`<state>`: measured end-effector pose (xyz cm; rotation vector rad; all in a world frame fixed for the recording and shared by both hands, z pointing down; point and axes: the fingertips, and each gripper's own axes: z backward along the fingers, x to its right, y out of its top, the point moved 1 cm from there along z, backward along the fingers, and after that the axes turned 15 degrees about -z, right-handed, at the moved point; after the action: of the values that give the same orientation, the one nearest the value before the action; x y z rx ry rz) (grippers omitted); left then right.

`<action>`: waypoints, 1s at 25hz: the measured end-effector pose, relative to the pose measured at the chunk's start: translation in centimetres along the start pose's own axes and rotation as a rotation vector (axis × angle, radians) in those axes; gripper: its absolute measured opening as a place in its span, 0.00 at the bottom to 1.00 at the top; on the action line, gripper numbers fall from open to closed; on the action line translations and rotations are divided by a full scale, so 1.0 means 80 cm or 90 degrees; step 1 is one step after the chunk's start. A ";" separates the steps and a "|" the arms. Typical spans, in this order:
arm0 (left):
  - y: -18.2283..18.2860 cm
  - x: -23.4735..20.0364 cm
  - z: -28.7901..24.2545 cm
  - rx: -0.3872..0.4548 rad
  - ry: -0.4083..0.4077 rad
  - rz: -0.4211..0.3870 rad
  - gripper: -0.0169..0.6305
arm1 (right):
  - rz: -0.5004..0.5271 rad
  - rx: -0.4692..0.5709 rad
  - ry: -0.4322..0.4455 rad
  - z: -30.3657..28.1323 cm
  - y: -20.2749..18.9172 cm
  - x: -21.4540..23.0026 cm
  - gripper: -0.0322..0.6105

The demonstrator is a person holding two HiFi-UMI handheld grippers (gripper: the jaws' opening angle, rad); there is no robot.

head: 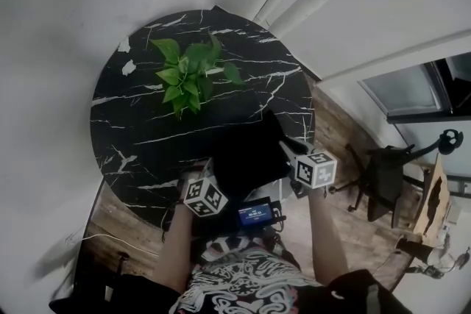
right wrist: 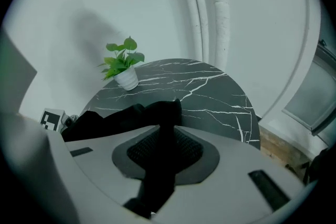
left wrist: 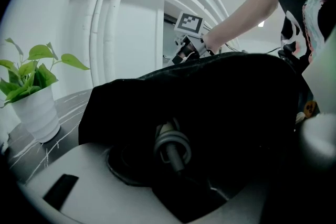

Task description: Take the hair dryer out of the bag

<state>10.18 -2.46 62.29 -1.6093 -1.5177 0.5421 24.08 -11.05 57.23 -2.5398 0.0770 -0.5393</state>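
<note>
While the hair dryer [left wrist: 170, 147], only a grey coiled cord showing, lay inside the black bag [head: 246, 154] on the table [head: 132, 121], left gripper [head: 210, 171] and right gripper [head: 285, 149] each clamped bag fabric: mouth-opening step, next likely needing one gripper freed to reach in.

Matt black cloth bag [head: 246, 158]; glossy black marble-look table [head: 132, 136]; wood plank floor [head: 118, 220].

The black fabric bag [head: 246, 158] lies slumped at the near edge of the round marble table [head: 125, 136], with one corner drawn out into a strip. In its dark opening shows a grey, ringed part, seemingly of the hair dryer [left wrist: 170, 145]; the rest is hidden inside.
</note>
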 end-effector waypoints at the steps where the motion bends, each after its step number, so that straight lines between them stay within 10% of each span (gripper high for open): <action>1: -0.001 0.000 0.001 0.001 -0.001 0.000 0.37 | -0.004 0.008 -0.003 0.001 0.001 0.001 0.16; 25: -0.014 0.008 0.022 -0.008 -0.001 0.013 0.36 | 0.016 0.009 -0.065 -0.008 -0.014 0.022 0.09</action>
<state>8.23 -1.46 62.38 -1.6353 -1.5102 0.5457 25.38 -10.73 58.93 -2.5442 0.0683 -0.3978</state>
